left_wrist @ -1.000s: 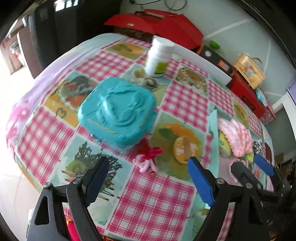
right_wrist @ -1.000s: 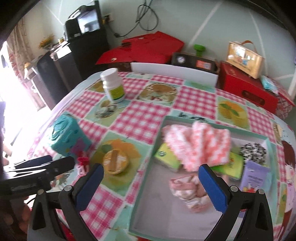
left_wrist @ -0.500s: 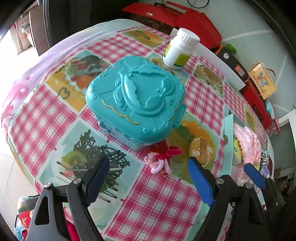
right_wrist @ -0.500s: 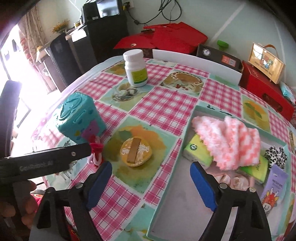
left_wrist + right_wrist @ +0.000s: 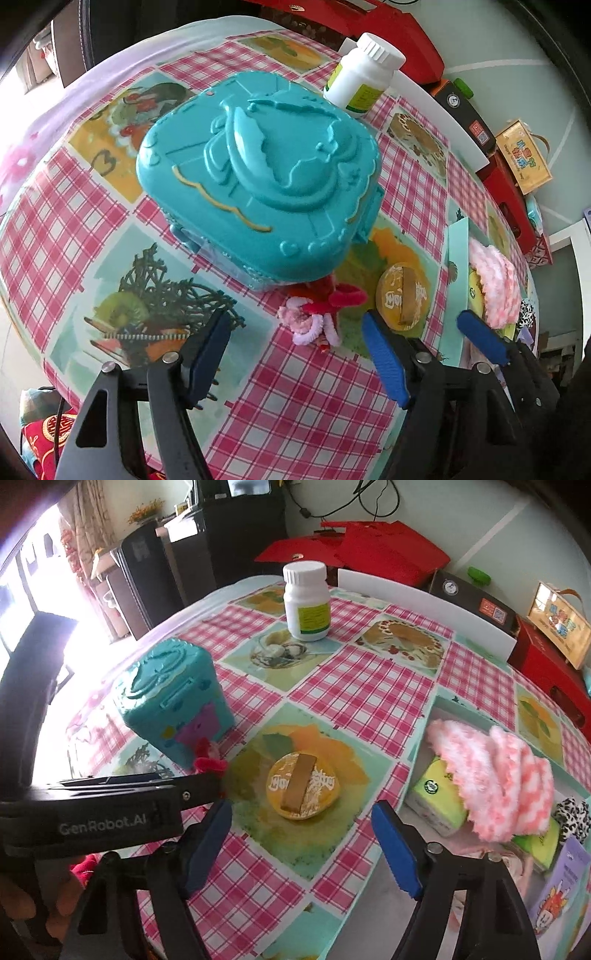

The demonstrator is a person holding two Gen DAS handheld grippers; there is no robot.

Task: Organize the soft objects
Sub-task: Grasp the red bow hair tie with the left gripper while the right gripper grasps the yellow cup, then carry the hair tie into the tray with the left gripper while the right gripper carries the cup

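The left gripper [image 5: 295,354] has been closing but holds nothing; the pink and red fuzzy toy [image 5: 319,314], lower centre beside the teal box [image 5: 258,177], lies ahead. It should descend straight, then squeeze gently.

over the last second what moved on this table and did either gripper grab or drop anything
Both grippers came down toward the tablecloth, jaws just closing partway, nothing between them. The left gripper neared the fuzzy red and pink hair ties beside the teal box; the right gripper swung from over the tray to the yellow round tin. Nothing was grabbed or dropped. The white bottle and pink cloth stayed put.
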